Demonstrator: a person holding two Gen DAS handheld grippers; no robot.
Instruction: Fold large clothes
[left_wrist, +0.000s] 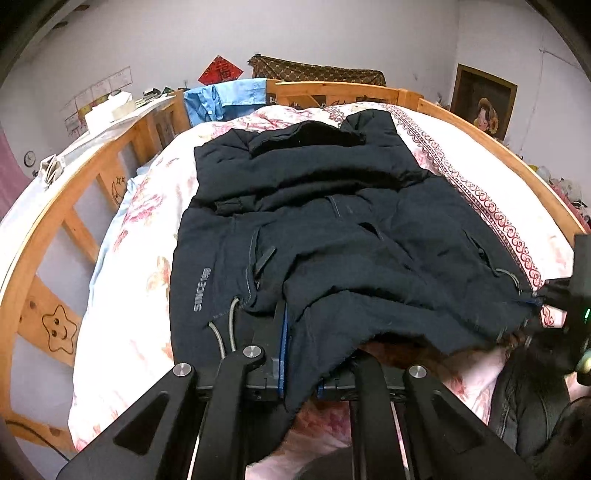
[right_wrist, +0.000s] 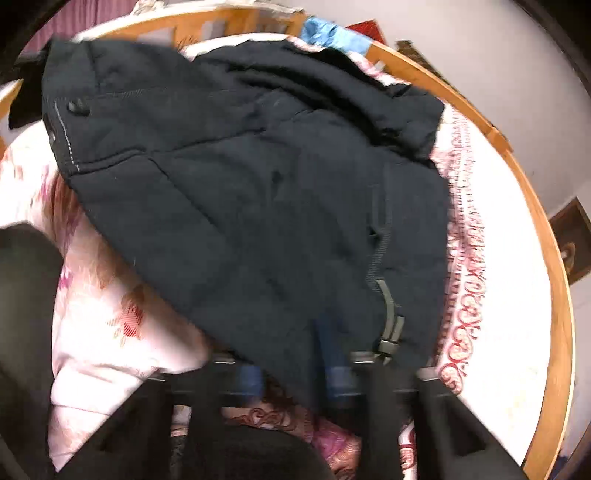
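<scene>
A dark navy padded jacket (left_wrist: 332, 229) lies spread on the floral bedcover (left_wrist: 122, 332), collar at the far end and hem toward me. My left gripper (left_wrist: 299, 354) is shut on the jacket's near hem, and the cloth hangs down between its blue pads (left_wrist: 282, 343). At the right edge of the left wrist view, my right gripper (left_wrist: 546, 293) pinches the hem's right corner. In the blurred right wrist view, the jacket (right_wrist: 240, 177) fills the middle and my right gripper (right_wrist: 293, 369) is shut on its lower edge beside a cord toggle (right_wrist: 388, 332).
A wooden bed rail (left_wrist: 48, 229) runs round the mattress on the left, far and right sides. A blue shirt (left_wrist: 221, 98) hangs over the headboard. Another black garment (left_wrist: 524, 398) lies at the near right. A framed picture (left_wrist: 482, 101) hangs on the wall.
</scene>
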